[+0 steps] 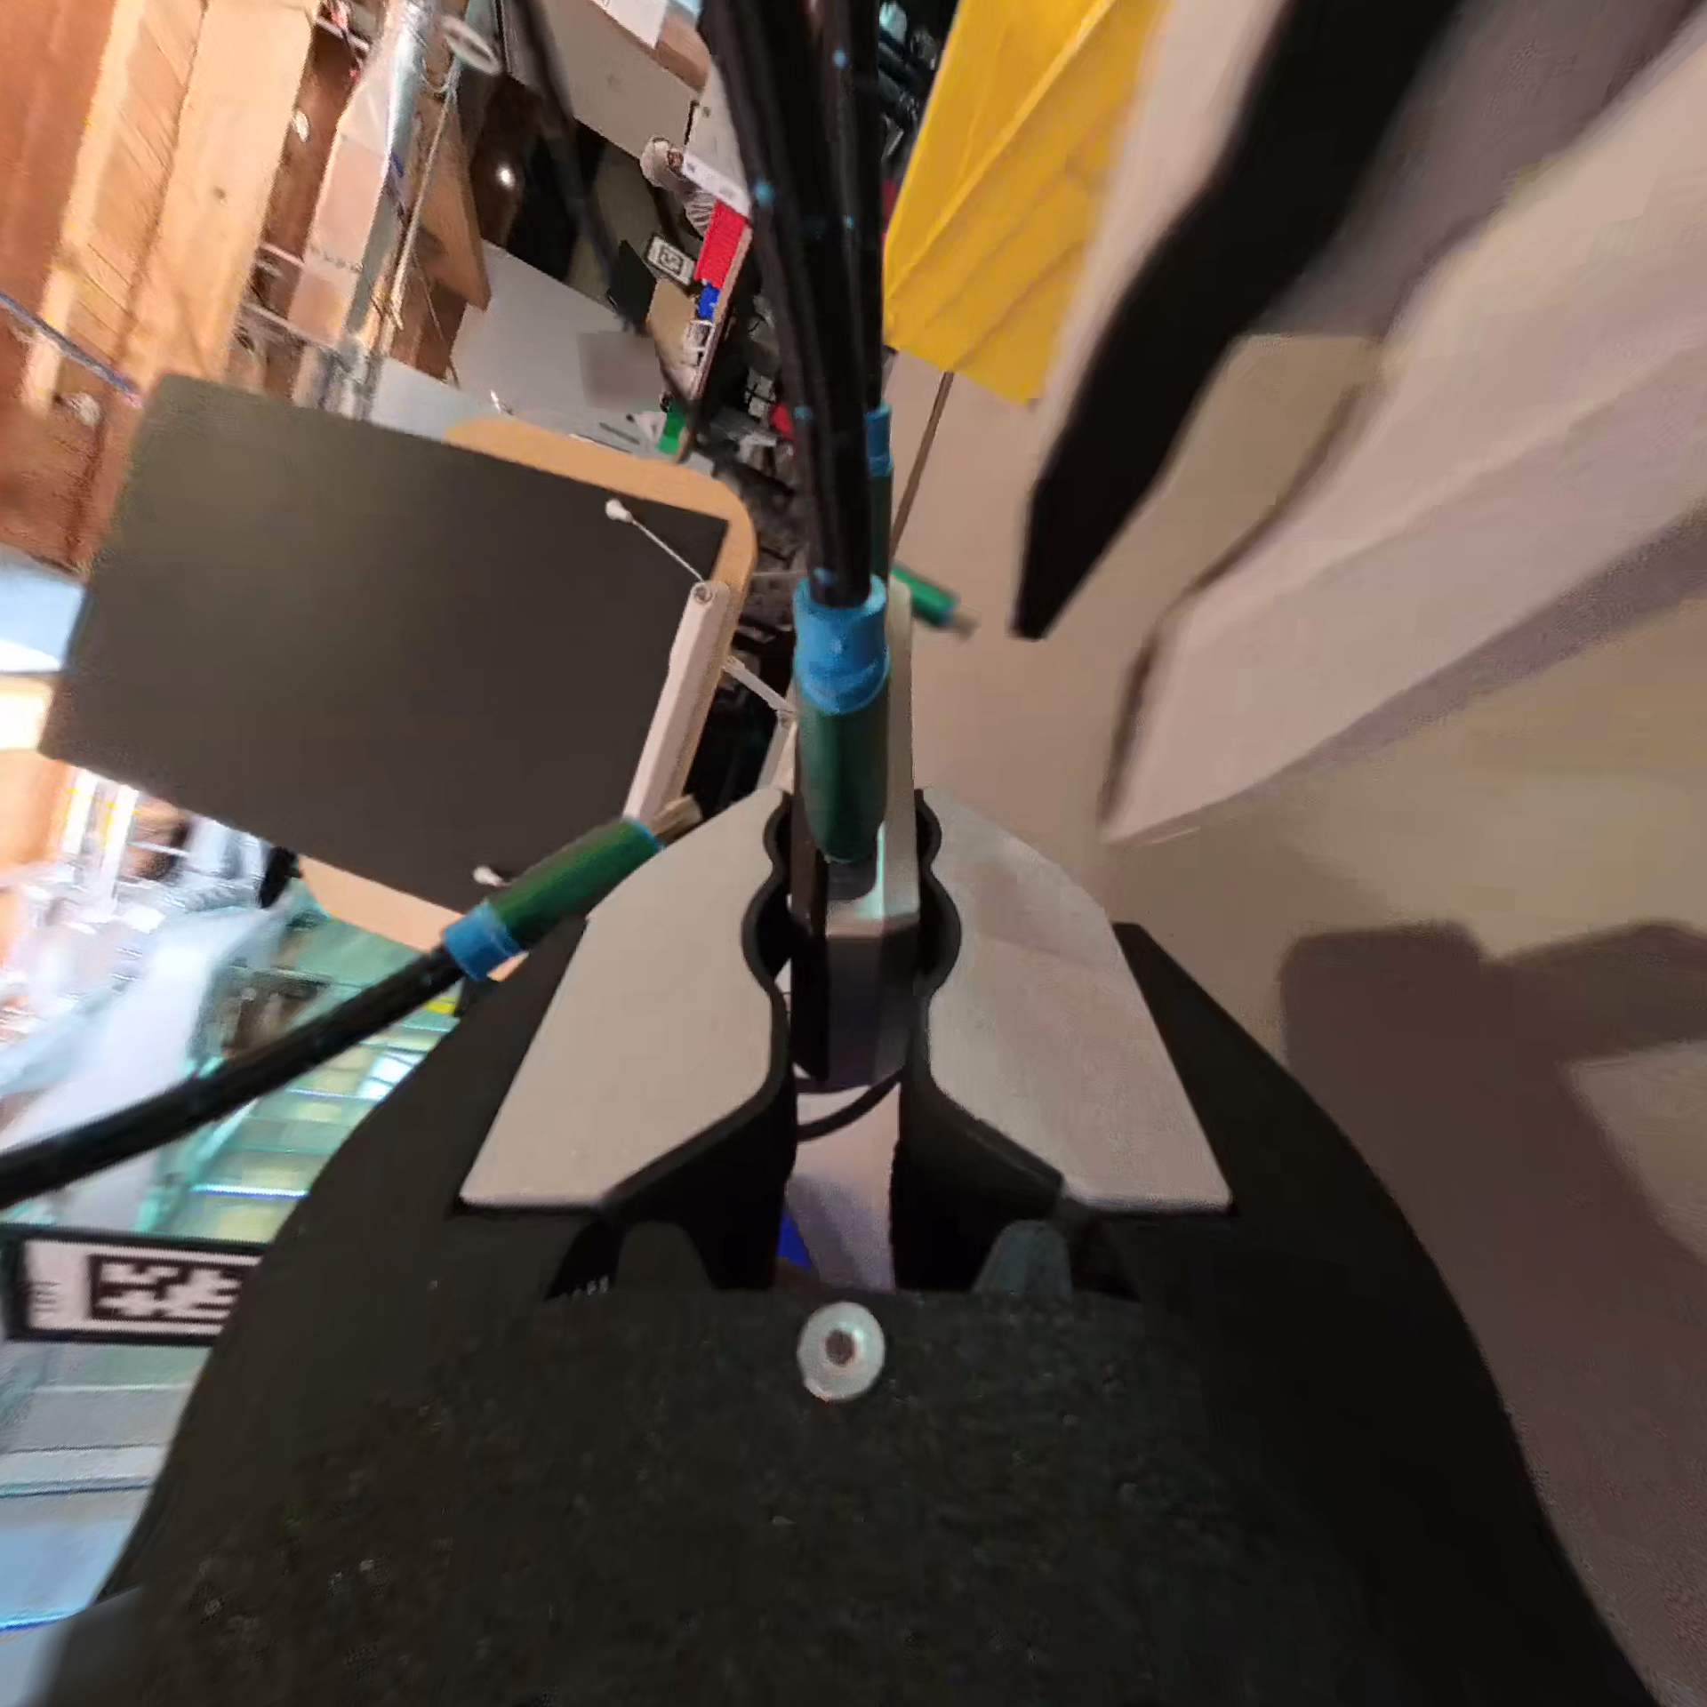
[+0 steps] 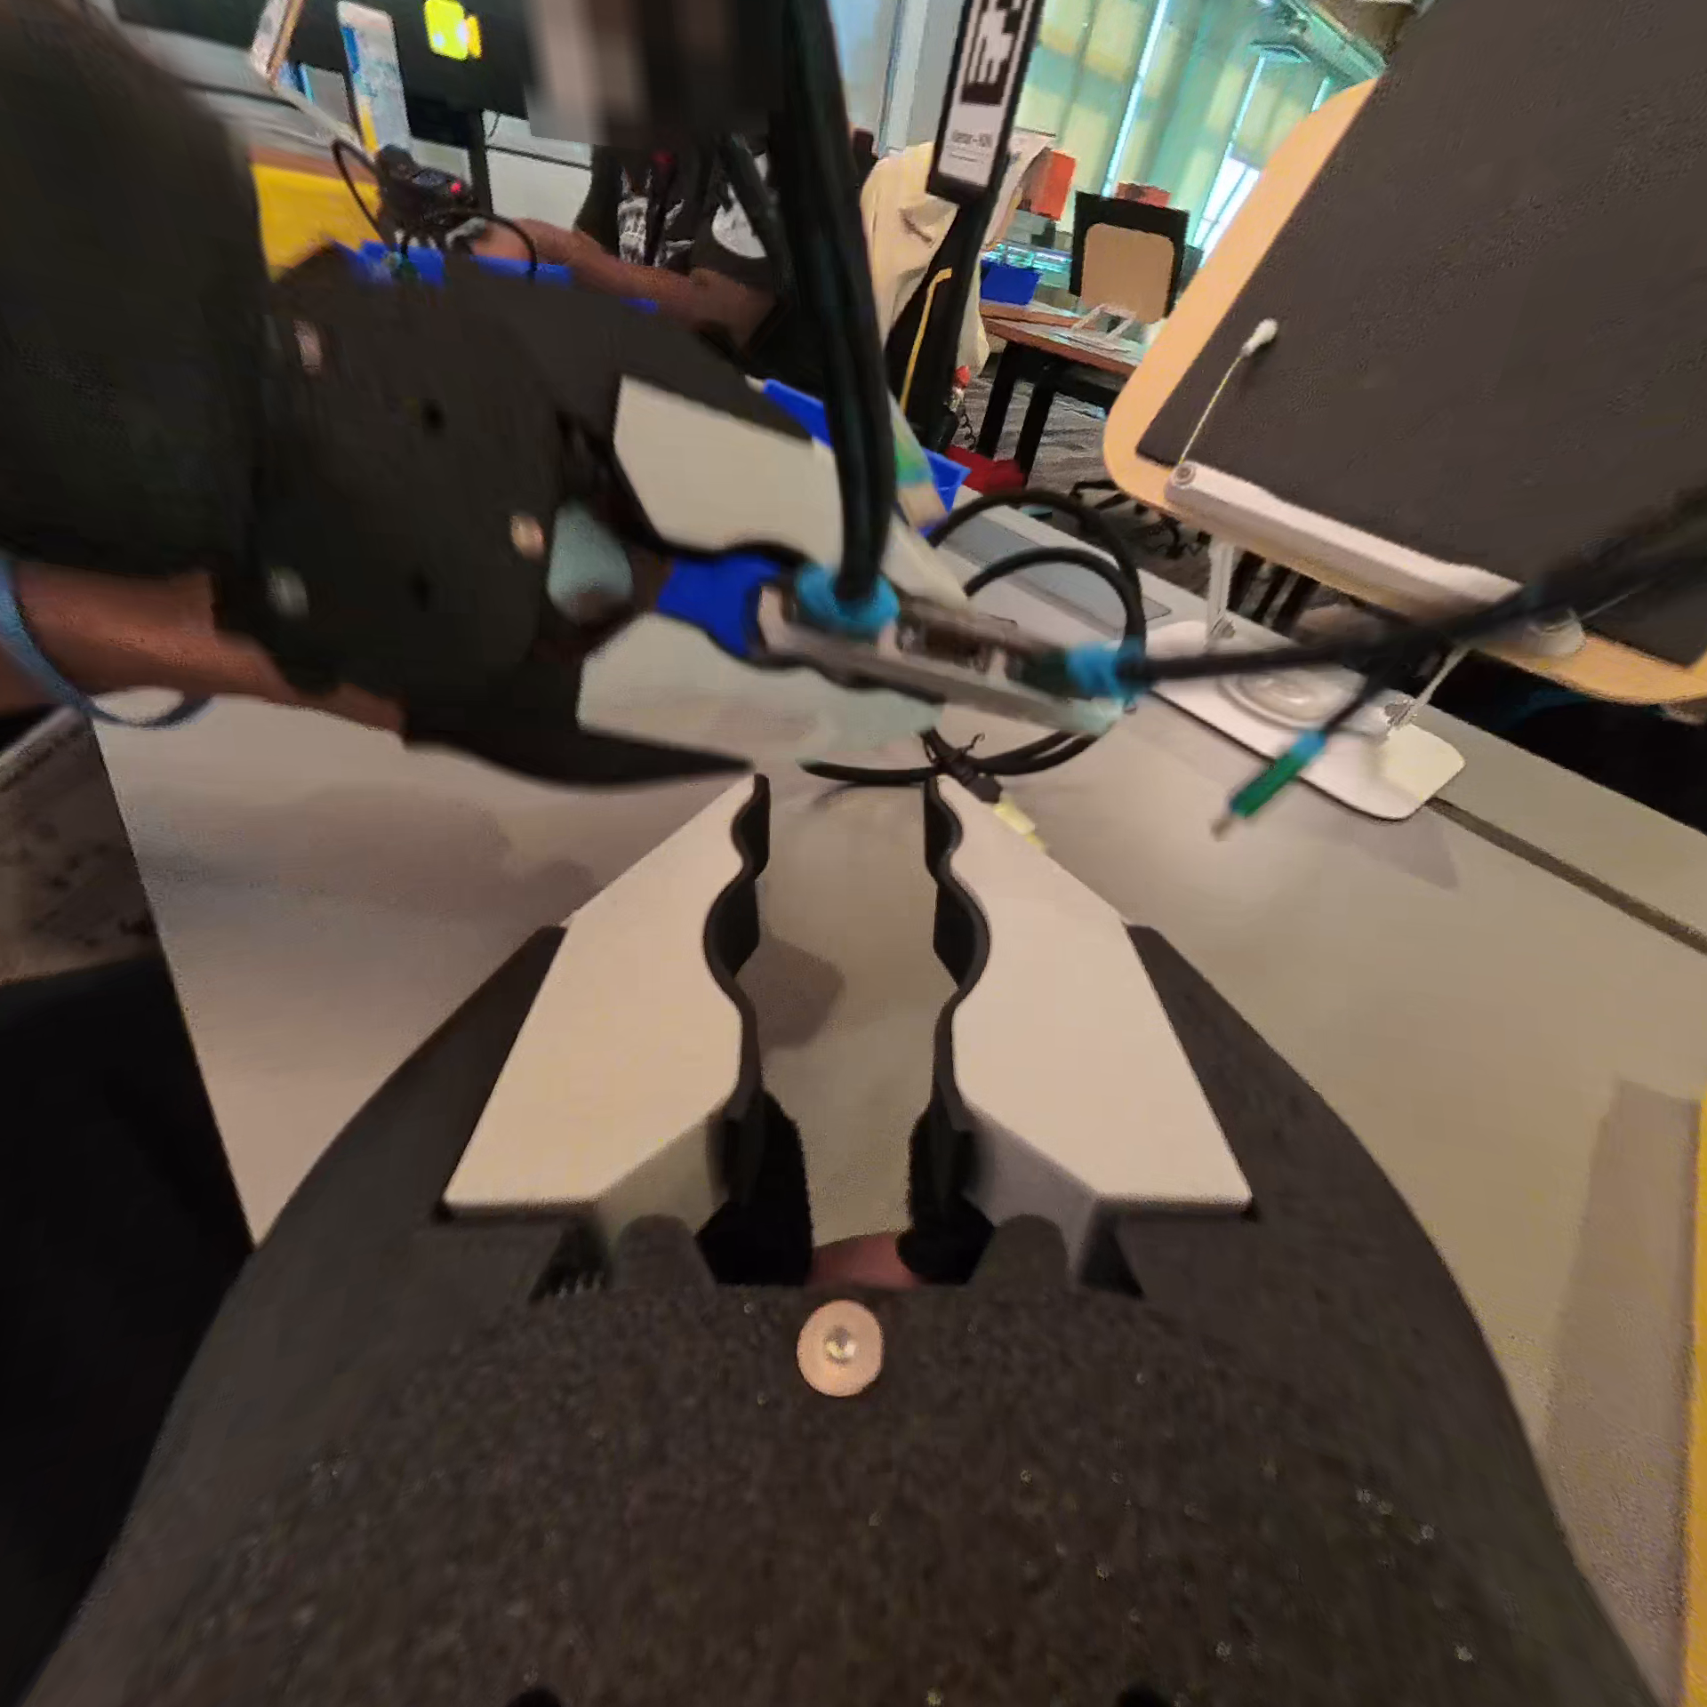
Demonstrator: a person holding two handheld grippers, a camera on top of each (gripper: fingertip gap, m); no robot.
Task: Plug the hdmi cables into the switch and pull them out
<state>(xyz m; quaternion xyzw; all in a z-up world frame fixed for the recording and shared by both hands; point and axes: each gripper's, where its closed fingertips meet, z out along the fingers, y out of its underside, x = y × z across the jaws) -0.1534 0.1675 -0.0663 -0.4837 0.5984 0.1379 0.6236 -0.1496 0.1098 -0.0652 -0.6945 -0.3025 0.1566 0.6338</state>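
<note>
HDMI switch (image 2: 933,660), a flat silver box, held up off the grey tabletop (image 2: 1293,970) in the left gripper (image 1: 854,933), whose pale fingers are clamped on its edge. Seen edge-on in the left wrist view (image 1: 859,961). One plugged cable (image 1: 836,739), green plug with a blue tape band, enters the switch from above; in the right wrist view the same blue band sits at (image 2: 845,596). A second cable (image 2: 1099,670), also blue-taped, runs into the switch's far end and off to the right. A loose cable (image 1: 554,891) with green plug and bare metal tip passes the left gripper on its left side, unplugged. Another green plug (image 2: 1270,785) hangs free over the tabletop. Right gripper (image 2: 845,859) empty, jaws apart, pointed at the switch from just below. Dark board (image 1: 369,647) on a white stand (image 2: 1339,739) rests on the tabletop behind. Black-and-white coded marker tags visible at (image 1: 129,1289) and (image 2: 988,55); motion blur heavy, so any brand marking on the switch probably cannot be made out.
</note>
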